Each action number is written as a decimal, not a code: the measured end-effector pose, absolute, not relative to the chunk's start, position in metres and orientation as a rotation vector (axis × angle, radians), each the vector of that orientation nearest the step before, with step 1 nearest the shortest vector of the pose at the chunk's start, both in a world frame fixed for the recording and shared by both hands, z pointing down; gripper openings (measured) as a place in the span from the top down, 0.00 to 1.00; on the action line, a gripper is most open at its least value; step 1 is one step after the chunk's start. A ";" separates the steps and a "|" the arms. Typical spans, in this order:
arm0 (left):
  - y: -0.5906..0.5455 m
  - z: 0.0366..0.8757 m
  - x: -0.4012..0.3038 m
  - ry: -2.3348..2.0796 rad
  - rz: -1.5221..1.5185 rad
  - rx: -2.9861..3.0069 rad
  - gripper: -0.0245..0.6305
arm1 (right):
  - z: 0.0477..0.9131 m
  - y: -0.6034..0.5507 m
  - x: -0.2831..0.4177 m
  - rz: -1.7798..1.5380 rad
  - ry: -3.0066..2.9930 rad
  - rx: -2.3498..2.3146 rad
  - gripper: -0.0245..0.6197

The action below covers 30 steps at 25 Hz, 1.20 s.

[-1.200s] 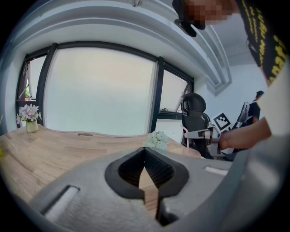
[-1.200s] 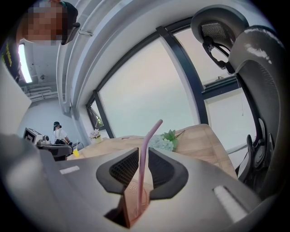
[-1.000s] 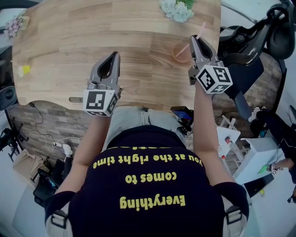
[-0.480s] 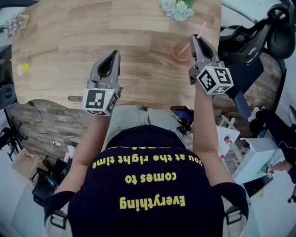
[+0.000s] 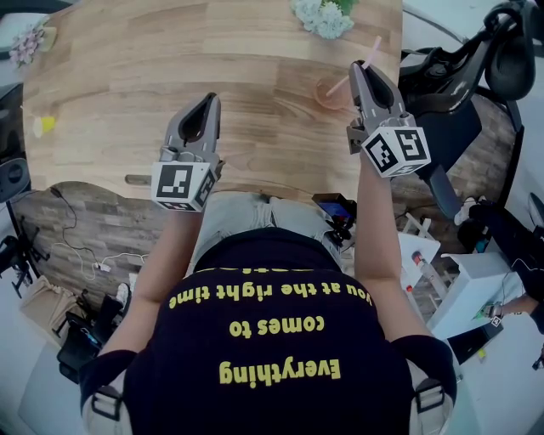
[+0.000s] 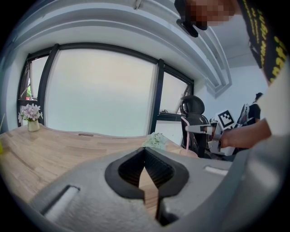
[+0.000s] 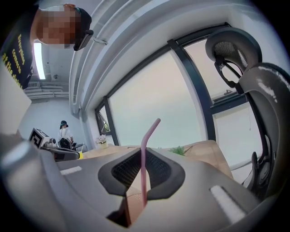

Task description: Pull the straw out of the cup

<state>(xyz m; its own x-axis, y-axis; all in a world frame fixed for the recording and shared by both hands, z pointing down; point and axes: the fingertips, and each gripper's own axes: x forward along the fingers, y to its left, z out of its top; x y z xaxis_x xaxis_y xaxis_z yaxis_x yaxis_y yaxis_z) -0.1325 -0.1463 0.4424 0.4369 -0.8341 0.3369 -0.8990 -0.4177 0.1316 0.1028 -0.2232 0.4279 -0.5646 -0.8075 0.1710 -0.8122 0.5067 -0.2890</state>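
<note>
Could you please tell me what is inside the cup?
A pink straw leans in the cup, pinched by the right hand-held gripper. That gripper covers part of the cup, so any other contents cannot be seen.

A pinkish cup stands near the right edge of the wooden tabletop. A pink straw slants up out of the cup and past the tips of the right tongs, which sit just over it. The left tongs hover well to the cup's left. White flowers lie just beyond the cup, and a black chair stands to its right.
</note>
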 end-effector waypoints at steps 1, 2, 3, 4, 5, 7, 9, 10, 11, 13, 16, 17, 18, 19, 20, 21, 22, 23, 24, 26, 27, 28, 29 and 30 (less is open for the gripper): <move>-0.145 0.443 -0.133 -1.494 0.318 2.401 0.96 | 0.424 -0.222 0.102 0.519 -2.723 1.458 0.91; -0.144 0.443 -0.133 -1.495 0.318 2.400 0.96 | 0.421 -0.221 0.101 0.504 -2.731 1.454 0.91; -0.143 0.443 -0.133 -1.495 0.318 2.401 0.96 | 0.417 -0.219 0.100 0.485 -2.738 1.448 0.91; -0.141 0.443 -0.132 -1.495 0.317 2.402 0.96 | 0.413 -0.217 0.100 0.463 -2.746 1.442 0.91; -0.140 0.443 -0.131 -1.494 0.314 2.405 0.96 | 0.409 -0.215 0.099 0.438 -2.754 1.437 0.91; -0.138 0.441 -0.127 -1.490 0.307 2.413 0.96 | 0.400 -0.212 0.097 0.396 -2.770 1.433 0.91; -0.134 0.438 -0.124 -1.486 0.303 2.422 0.96 | 0.390 -0.209 0.096 0.375 -2.782 1.434 0.91; -0.132 0.437 -0.123 -1.484 0.302 2.426 0.96 | 0.385 -0.207 0.097 0.370 -2.788 1.437 0.91; -0.130 0.436 -0.122 -1.485 0.302 2.428 0.96 | 0.381 -0.205 0.098 0.365 -2.796 1.441 0.91; -0.125 0.435 -0.121 -1.491 0.298 2.426 0.96 | 0.374 -0.202 0.099 0.349 -2.809 1.447 0.91; -0.120 0.432 -0.123 -1.508 0.281 2.417 0.96 | 0.365 -0.199 0.098 0.327 -2.829 1.453 0.91; -0.117 0.431 -0.124 -1.513 0.276 2.415 0.96 | 0.362 -0.198 0.098 0.324 -2.837 1.455 0.91; -0.115 0.431 -0.123 -1.516 0.273 2.413 0.96 | 0.359 -0.196 0.099 0.323 -2.843 1.457 0.91; -0.112 0.431 -0.122 -1.517 0.272 2.413 0.96 | 0.356 -0.194 0.100 0.322 -2.848 1.458 0.91; -0.109 0.431 -0.121 -1.516 0.271 2.413 0.96 | 0.353 -0.193 0.101 0.322 -2.853 1.459 0.91; -0.107 0.430 -0.120 -1.516 0.270 2.414 0.96 | 0.351 -0.191 0.103 0.323 -2.856 1.461 0.91; -0.105 0.430 -0.119 -1.515 0.270 2.414 0.96 | 0.349 -0.190 0.104 0.324 -2.858 1.464 0.91; -0.104 0.430 -0.118 -1.516 0.269 2.415 0.96 | 0.348 -0.188 0.106 0.325 -2.857 1.468 0.91; -0.102 0.430 -0.117 -1.516 0.267 2.416 0.96 | 0.348 -0.187 0.108 0.323 -2.854 1.473 0.91; -0.099 0.430 -0.114 -1.515 0.263 2.419 0.96 | 0.348 -0.183 0.114 0.320 -2.846 1.486 0.91; -0.098 0.429 -0.112 -1.514 0.262 2.422 0.96 | 0.348 -0.180 0.118 0.319 -2.842 1.493 0.91; -0.096 0.429 -0.110 -1.512 0.262 2.424 0.96 | 0.348 -0.178 0.121 0.319 -2.838 1.500 0.91; -0.095 0.429 -0.108 -1.509 0.262 2.427 0.96 | 0.348 -0.175 0.125 0.318 -2.833 1.508 0.91; -0.093 0.428 -0.106 -1.507 0.262 2.429 0.96 | 0.347 -0.173 0.128 0.317 -2.828 1.515 0.91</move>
<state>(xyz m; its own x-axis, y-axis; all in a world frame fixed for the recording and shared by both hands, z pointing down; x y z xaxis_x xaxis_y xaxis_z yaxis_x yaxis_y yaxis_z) -0.1056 -0.0931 0.4283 0.4426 -0.8478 0.2922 -0.8967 -0.4223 0.1329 0.1280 -0.1730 0.3474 -0.5554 -0.8313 0.0202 -0.8152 0.5395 -0.2106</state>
